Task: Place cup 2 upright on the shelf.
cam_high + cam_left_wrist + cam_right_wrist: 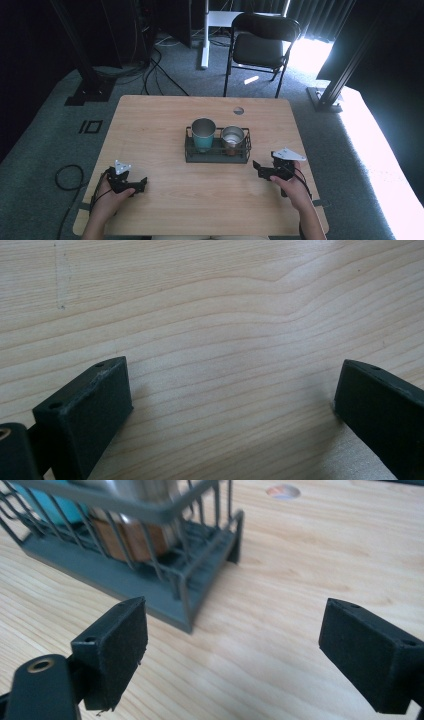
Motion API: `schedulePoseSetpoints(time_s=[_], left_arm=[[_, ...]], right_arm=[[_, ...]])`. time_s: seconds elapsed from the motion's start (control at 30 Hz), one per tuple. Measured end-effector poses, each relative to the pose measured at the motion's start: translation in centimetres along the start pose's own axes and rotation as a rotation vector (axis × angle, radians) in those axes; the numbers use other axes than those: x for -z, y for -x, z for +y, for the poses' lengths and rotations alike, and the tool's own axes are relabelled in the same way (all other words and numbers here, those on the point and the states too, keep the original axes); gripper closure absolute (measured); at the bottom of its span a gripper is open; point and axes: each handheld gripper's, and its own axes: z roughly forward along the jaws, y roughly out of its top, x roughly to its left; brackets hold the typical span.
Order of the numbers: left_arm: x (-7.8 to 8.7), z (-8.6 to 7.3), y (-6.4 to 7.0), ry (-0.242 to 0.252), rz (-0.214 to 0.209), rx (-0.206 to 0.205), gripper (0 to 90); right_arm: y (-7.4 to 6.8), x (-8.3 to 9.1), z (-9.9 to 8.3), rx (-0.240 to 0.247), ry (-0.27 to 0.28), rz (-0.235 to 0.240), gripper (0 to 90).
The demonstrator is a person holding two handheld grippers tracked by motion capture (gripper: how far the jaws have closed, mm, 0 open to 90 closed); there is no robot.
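Observation:
A dark wire rack stands in the middle of the wooden table. It holds a teal metal cup on the left and a shorter copper-coloured metal cup on the right. My left gripper rests low on the table near the front left, open, with bare wood between its jaws in the left gripper view. My right gripper hovers just right of the rack, open and holding nothing. In the right gripper view the rack's corner and the copper cup sit ahead and to the left.
A round cable hole lies in the table behind the rack. A black folding chair stands beyond the far edge. Cables run over the grey carpet at the left. Black frame legs stand at both sides.

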Motion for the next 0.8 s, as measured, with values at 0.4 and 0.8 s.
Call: schedulePoseSetpoints(time_s=[0.4,0.8], left_arm=[[0.0,0.0,0.0,0.000,0.000,0.000,2.8],[0.0,0.0,0.0,0.000,0.000,0.000,2.8]], right_arm=[[0.9,0.9,-2.5,-0.030,-0.048,-0.055,11.9],[1.9,2.0,-4.3,-0.066,-0.082,-0.124,11.9]])
